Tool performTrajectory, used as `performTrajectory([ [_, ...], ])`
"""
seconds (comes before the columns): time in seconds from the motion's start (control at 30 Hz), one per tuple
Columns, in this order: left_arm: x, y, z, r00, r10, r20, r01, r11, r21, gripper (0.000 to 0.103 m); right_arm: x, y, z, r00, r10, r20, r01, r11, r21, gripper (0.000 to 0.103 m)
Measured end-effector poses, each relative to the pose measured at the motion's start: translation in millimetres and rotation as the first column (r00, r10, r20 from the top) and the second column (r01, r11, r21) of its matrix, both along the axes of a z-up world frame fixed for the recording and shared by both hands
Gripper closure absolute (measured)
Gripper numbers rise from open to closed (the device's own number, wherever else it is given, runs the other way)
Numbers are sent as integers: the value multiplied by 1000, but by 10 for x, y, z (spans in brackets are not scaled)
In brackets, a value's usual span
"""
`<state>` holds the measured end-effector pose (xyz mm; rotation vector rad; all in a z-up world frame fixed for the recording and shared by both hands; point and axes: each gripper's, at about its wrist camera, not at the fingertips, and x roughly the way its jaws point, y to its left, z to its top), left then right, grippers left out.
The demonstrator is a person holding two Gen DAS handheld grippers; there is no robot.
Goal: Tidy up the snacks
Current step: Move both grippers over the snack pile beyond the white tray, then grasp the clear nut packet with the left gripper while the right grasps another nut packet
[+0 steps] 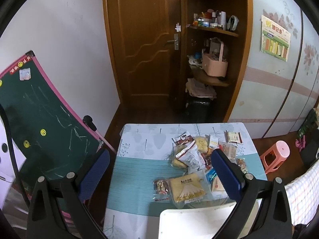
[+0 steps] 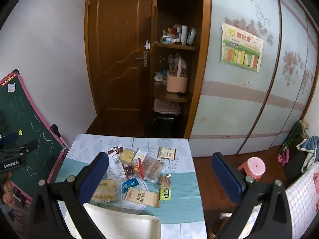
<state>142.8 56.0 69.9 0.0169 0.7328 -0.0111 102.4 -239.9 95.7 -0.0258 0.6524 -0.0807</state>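
Teal-striped, leaf-printed tablecloth (image 2: 179, 209), pink stool (image 2: 254, 167), green pink-framed chalkboard (image 1: 39, 123), blue-padded black tongs (image 1: 159, 171).

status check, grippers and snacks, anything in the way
Left gripper open, empty, above table. Right gripper open, empty. Wrapped snack packets scattered on the leaf-print tablecloth, untouched. White plastic tray at near edge, nothing blocking.

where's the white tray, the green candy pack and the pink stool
white tray (image 2: 127, 225), right wrist view, on its flat bare inside.
green candy pack (image 2: 165, 193), right wrist view, on the middle of its printed face.
pink stool (image 1: 281, 149), left wrist view, on its round seat top.
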Motion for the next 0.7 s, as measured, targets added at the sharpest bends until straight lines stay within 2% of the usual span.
performTrajectory([
  [0.1, 74, 6, -121, 1000, 8, -12, -8, 1000, -23, 2, 102, -18, -93, 1000, 1, -19, -1, 1000, 9, 0],
  [0.33, 202, -56, -320, 999, 9, -47, -9, 1000, 2, 2, 257, -82, -307, 998, -6, -67, 7, 1000, 22, 0],
  [0.5, 330, -73, -545, 994, -17, -105, 18, 1000, 13, 2, 429, -130, -524, 994, 0, -111, 1, 1000, 13, 0],
  [0.7, 521, -90, -898, 985, -28, -172, 31, 999, 13, 2, 643, -259, -798, 987, 0, -163, 8, 999, 49, 0],
])
